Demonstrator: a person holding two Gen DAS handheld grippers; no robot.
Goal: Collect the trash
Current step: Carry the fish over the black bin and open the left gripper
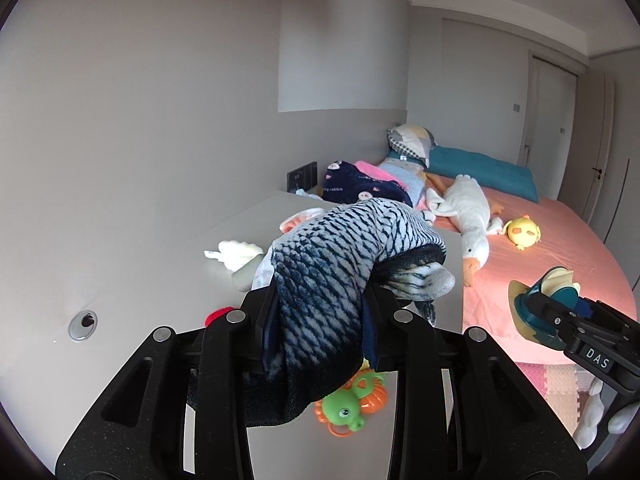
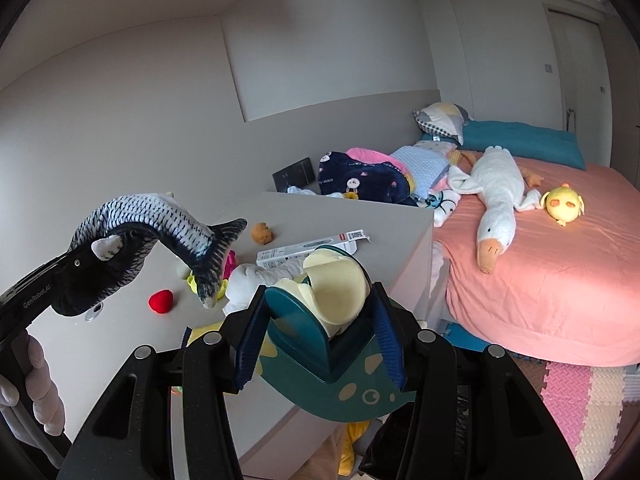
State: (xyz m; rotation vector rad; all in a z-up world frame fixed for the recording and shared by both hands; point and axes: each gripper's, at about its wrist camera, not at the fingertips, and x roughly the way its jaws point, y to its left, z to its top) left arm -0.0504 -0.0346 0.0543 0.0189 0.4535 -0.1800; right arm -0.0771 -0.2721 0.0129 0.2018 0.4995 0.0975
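My left gripper (image 1: 320, 300) is shut on a grey-blue plush fish (image 1: 336, 256) and holds it above the grey desk (image 1: 140, 280); the fish also shows in the right wrist view (image 2: 152, 216), hanging over the desk. My right gripper (image 2: 316, 312) is shut on a teal dinosaur-shaped toy with cream flaps (image 2: 324, 320); it shows in the left wrist view (image 1: 544, 304) out over the bed's edge. A flattened white carton (image 2: 308, 248) lies on the desk.
On the desk lie a red heart (image 2: 161, 301), a brown plush ball (image 2: 262, 233), a green and orange toy (image 1: 348, 404) and white plush pieces (image 1: 236, 252). The pink bed (image 2: 560, 280) holds a goose plush (image 2: 498, 200), a yellow chick (image 2: 562, 204) and blankets (image 2: 360, 180). Foam mats (image 2: 580, 400) cover the floor.
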